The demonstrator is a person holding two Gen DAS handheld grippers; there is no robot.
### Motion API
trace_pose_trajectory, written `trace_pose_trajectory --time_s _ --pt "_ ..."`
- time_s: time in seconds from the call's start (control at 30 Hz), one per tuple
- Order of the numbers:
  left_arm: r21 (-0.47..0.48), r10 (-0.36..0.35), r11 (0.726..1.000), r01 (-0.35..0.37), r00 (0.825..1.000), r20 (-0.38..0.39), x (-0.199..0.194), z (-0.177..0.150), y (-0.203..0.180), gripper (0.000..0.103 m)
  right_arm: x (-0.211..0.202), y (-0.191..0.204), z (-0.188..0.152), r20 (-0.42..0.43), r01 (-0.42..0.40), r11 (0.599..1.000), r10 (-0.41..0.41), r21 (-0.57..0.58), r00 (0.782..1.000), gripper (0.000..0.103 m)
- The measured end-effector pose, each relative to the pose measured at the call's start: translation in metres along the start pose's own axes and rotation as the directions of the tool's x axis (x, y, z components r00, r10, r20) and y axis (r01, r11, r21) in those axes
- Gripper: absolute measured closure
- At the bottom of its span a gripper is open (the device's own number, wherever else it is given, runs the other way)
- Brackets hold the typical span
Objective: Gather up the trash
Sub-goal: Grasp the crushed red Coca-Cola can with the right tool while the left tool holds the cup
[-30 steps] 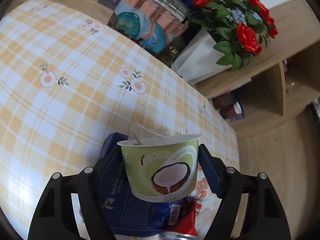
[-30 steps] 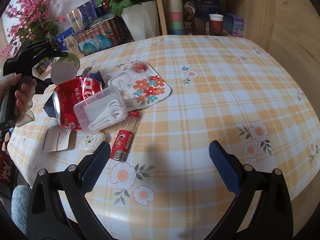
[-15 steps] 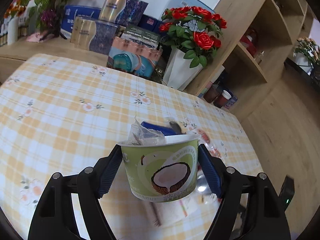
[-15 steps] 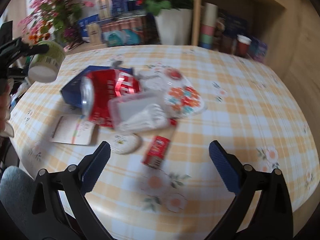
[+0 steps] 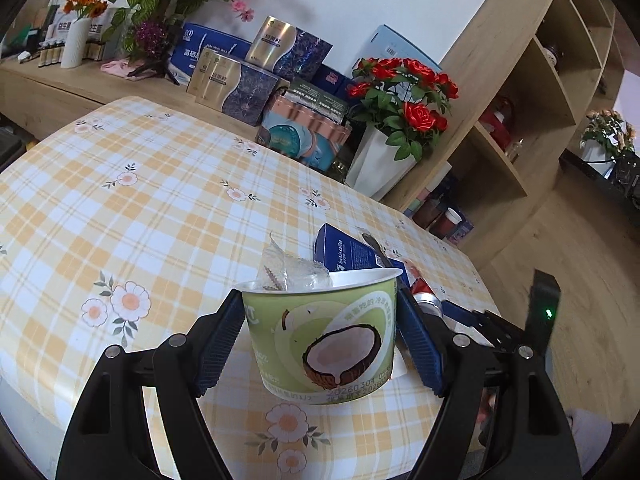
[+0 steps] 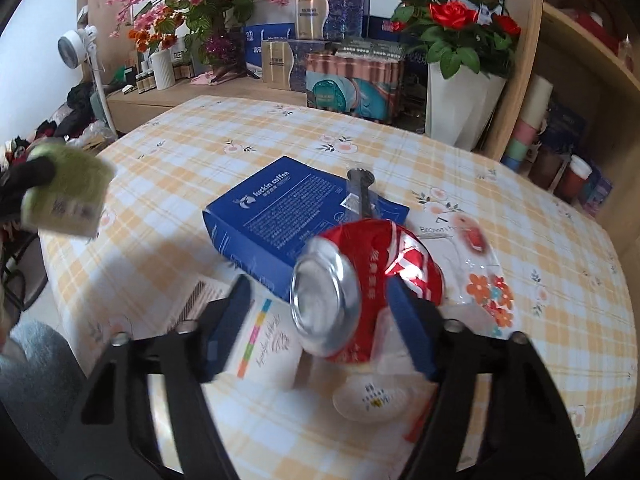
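Note:
My left gripper (image 5: 320,312) is shut on a green coconut-print paper cup (image 5: 324,336) with crumpled clear plastic (image 5: 292,268) inside; I hold it above the table's near edge. In the right wrist view the cup (image 6: 64,196) shows blurred at far left. My right gripper (image 6: 318,292) has its jaws closing around a crushed red can (image 6: 360,280), which lies on its side between them. The right pad is at the can and a gap remains on the left. Behind the can lies a blue coffee box (image 6: 272,212).
The yellow checked table (image 6: 224,140) also holds a paper card (image 6: 260,336), a white round sachet (image 6: 372,400), a floral clear wrapper (image 6: 484,288) and a metal spoon (image 6: 360,188). Gift boxes, a rose vase (image 6: 460,100) and wooden shelves (image 5: 520,140) stand behind.
My left gripper carried the cup away from the trash pile towards the table's edge. My right gripper moved in over the pile and its jaws narrowed around the red can.

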State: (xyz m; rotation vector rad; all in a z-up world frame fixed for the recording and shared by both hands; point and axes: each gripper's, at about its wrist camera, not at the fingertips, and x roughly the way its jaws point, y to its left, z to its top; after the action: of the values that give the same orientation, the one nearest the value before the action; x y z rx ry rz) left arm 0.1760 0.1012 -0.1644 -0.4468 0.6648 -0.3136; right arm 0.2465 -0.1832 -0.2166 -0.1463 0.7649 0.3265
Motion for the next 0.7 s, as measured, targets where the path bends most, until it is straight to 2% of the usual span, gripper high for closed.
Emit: trace_pose_trajectory --time_s 0.17,0.23,0.27,0.3,0.4,0.57,0.7 --pt "0.004 -0.032 0.999 0.032 0.999 0.017 -0.009 -0.013 -0.003 0.029 0.009 -0.014 -0.003 -0.028 -0.042 0.994 0.045 0.1 0.999 0.054" --pt "-0.005 -0.042 0.999 0.042 0.999 0.015 -0.009 -0.016 -0.002 0.029 0.01 -0.015 -0.005 -0.035 -0.055 0.993 0.059 0.102 0.998 0.065" --pt "-0.011 -0.047 0.999 0.047 0.999 0.012 -0.01 -0.018 -0.002 0.029 0.009 -0.016 -0.006 -0.035 -0.06 0.992 0.064 0.108 0.997 0.074" --pt "-0.015 -0.051 0.999 0.051 0.999 0.011 -0.011 -0.019 -0.002 0.029 0.008 -0.017 -0.006 -0.033 -0.068 0.991 0.072 0.117 0.997 0.078" --pt "-0.012 -0.054 0.998 0.055 0.998 0.015 -0.014 -0.023 -0.003 0.029 0.002 -0.023 -0.004 -0.002 -0.119 0.981 0.121 0.155 0.993 0.079" --pt "0.012 -0.052 0.999 0.052 0.998 0.033 -0.022 -0.025 -0.009 0.029 -0.015 -0.035 0.007 0.102 -0.21 0.957 0.193 0.199 0.976 0.08" --pt "0.034 -0.052 0.998 0.05 0.998 0.039 -0.028 -0.025 -0.017 0.029 -0.032 -0.043 0.017 0.182 -0.253 0.938 0.213 0.238 0.96 0.08"
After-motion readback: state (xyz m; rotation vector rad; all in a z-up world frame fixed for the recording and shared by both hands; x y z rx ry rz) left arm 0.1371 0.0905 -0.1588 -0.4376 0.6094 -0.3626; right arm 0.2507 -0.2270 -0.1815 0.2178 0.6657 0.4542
